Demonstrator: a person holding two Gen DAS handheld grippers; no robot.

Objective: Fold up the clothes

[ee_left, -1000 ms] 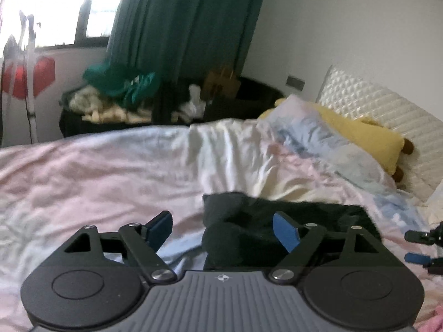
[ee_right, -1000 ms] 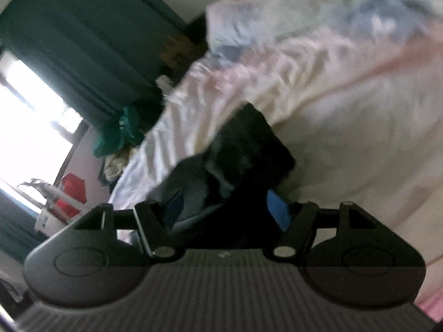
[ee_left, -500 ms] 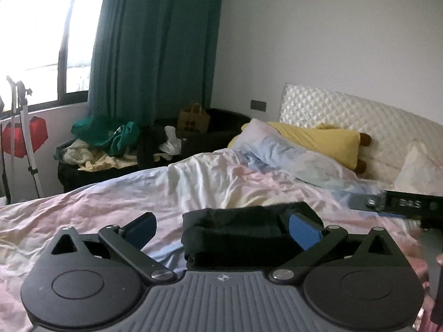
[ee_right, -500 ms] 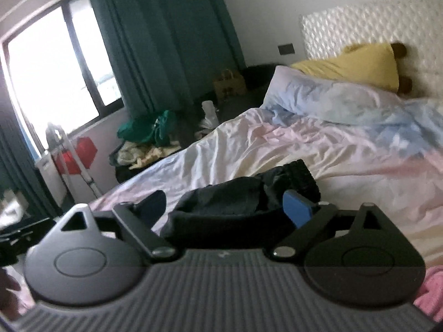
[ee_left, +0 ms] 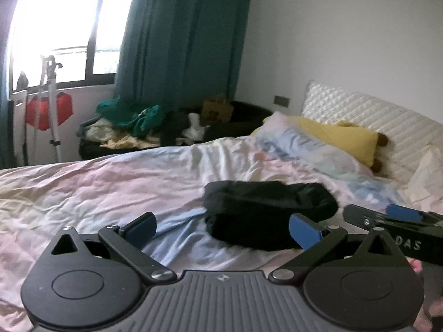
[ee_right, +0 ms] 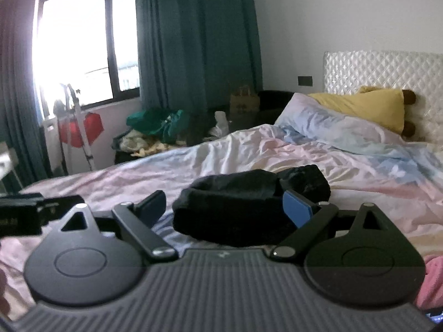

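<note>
Fingers on the left gripper (ee_left: 223,228) and right gripper (ee_right: 225,207) stand wide and empty, black garment (ee_left: 265,213) lies folded on the bed (ee_left: 110,182) at twelve o'clock, likely finished; next needs another garment.

Matt black cloth bundle (ee_left: 265,215); smooth, faintly glossy, wrinkled duvet (ee_left: 110,188); quilted glossy headboard (ee_right: 382,72).

One scrap of lettering, and that's the lot.
White capitals "DAS" sit on the black side of the right gripper (ee_left: 398,222), poking in at the left wrist view's right edge; the brown paper bag (ee_right: 244,100) carries a print too blurred to read.
</note>
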